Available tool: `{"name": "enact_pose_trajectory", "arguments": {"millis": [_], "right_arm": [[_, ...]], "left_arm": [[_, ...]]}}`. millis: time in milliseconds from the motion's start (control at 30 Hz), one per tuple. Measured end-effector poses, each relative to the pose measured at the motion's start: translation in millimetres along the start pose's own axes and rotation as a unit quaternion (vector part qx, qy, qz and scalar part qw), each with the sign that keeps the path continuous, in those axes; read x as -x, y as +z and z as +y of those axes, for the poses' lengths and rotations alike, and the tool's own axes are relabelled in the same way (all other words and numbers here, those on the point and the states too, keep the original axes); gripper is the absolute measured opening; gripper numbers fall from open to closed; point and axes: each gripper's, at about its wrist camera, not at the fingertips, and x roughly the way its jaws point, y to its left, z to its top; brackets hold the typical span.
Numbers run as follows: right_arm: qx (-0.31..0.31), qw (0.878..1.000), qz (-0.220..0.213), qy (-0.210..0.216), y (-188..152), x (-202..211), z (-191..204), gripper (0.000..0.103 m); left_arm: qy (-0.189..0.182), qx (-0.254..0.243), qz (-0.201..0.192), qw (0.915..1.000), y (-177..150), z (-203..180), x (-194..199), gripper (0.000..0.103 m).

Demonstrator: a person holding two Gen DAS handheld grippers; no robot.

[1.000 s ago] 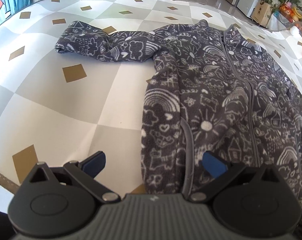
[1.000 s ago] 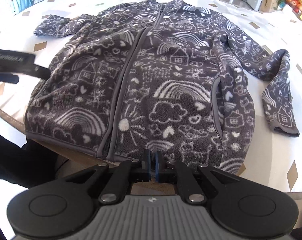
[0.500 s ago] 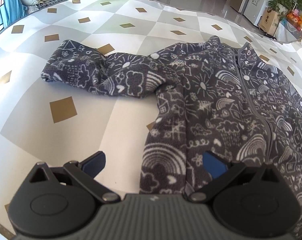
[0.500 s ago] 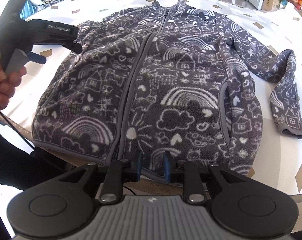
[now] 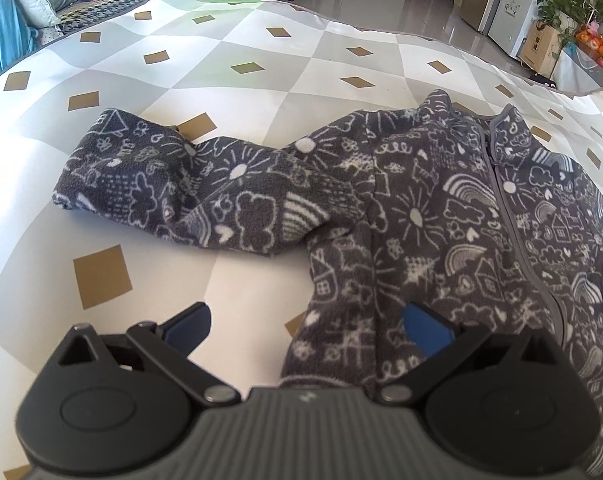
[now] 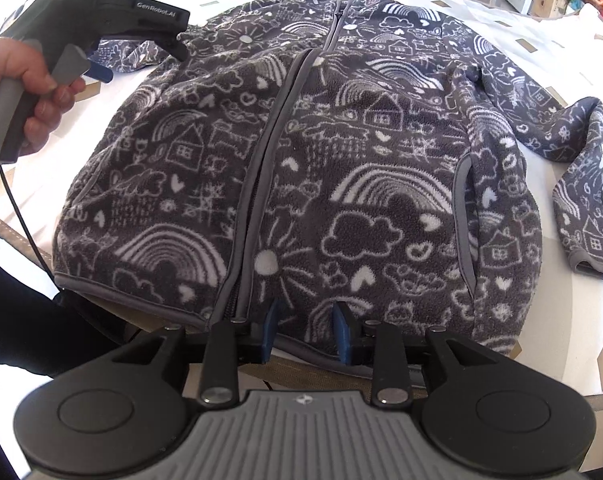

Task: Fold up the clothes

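On patterned cloth [image 5: 261, 40], zipped doodle-print fleece jacket [image 6: 301, 160] lies flat w/ sleeves out; both claws released.

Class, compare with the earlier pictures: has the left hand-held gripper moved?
Yes. The left hand-held gripper has advanced up the dark grey patterned fleece jacket, away from its hem and towards the outstretched sleeve, jaws open.

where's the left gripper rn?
Left gripper sits upper left in the right wrist view, jaws open, above the jacket's left sleeve near the shoulder.
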Motion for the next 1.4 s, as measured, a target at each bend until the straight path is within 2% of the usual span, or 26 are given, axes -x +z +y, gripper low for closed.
{"name": "enact_pose_trajectory", "arguments": {"millis": [133, 233, 300, 433, 567, 600, 933, 1100, 1267, 1333, 1367, 1400], "right_arm": [[0.003, 1.000, 0.002, 0.000, 1, -2, 1, 0.032], [0.005, 1.000, 0.003, -0.001, 1, -3, 2, 0.033], [0.005, 1.000, 0.004, 0.000, 2, -4, 1, 0.034], [0.006, 1.000, 0.004, 0.001, 2, -4, 1, 0.034], [0.011, 1.000, 0.003, 0.000, 1, -4, 2, 0.035], [0.010, 1.000, 0.003, 0.001, 1, -4, 2, 0.035], [-0.003, 1.000, 0.003, 0.010, -1, -3, -5, 0.036], [-0.070, 0.993, 0.004, 0.097, 0, -2, -20, 0.039], [-0.061, 0.989, -0.001, 0.132, 2, -3, -16, 0.037], [-0.057, 0.989, -0.006, 0.134, 4, -1, -17, 0.037], [-0.056, 0.990, -0.014, 0.128, 4, 1, -19, 0.037], [-0.055, 0.991, -0.025, 0.122, 2, 4, -21, 0.037]], "left_arm": [[0.010, -0.016, -0.005, 0.9998, 2, -9, -6, 0.102], [0.009, -0.021, -0.006, 0.9997, 3, -12, -9, 0.088], [0.006, -0.021, -0.004, 0.9997, 3, -12, -11, 0.072], [-0.001, -0.022, -0.001, 0.9998, 3, -14, -15, 0.063], [-0.011, -0.012, 0.001, 0.9999, 4, -11, -17, 0.032], [-0.013, -0.007, 0.001, 0.9999, 5, -9, -17, 0.029], [0.034, -0.009, -0.023, 0.9991, 12, -5, -14, 0.029], [0.065, -0.028, -0.036, 0.9969, 20, -11, -22, 0.029], [0.061, -0.010, -0.026, 0.9977, 32, -3, -31, 0.030], [0.058, -0.011, -0.022, 0.9980, 30, -2, -29, 0.034], [0.058, -0.010, -0.022, 0.9980, 29, -3, -27, 0.039], [0.059, -0.010, -0.024, 0.9979, 27, -4, -23, 0.051]]}}
